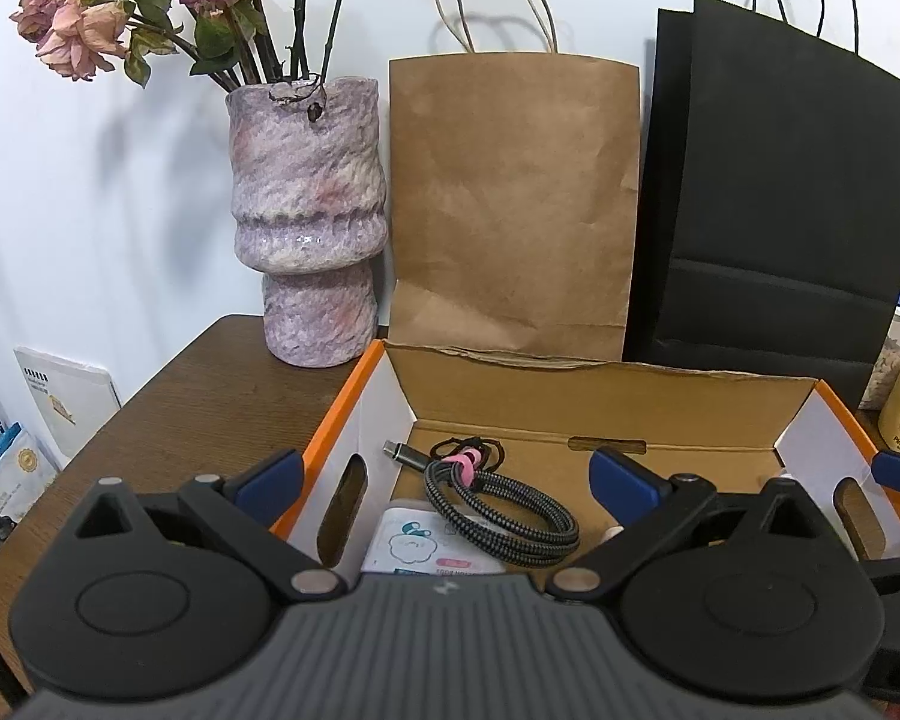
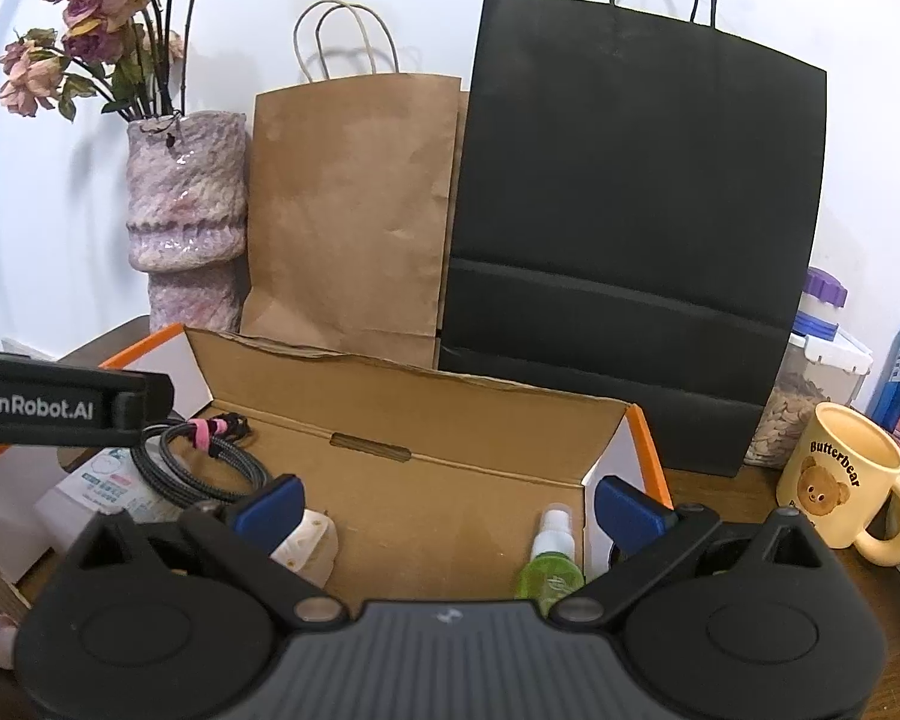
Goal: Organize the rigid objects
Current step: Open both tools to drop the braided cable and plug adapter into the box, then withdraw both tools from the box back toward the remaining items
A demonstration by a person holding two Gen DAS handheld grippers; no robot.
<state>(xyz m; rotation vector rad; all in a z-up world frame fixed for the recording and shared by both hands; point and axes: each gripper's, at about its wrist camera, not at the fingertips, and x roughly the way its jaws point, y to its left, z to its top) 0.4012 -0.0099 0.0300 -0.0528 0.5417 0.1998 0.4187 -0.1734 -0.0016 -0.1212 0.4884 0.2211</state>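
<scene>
Both grippers, left (image 1: 444,480) and right (image 2: 447,504), gape empty over the box (image 2: 645,438). Inside its right end lies the spray bottle (image 2: 551,564): light, slick, probably best pinched across its body.

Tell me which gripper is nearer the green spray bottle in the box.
Right. The right gripper hangs open over the box's right end with the green spray bottle just inside its right finger. The left gripper is open over the far end, by the coiled cable.
</scene>
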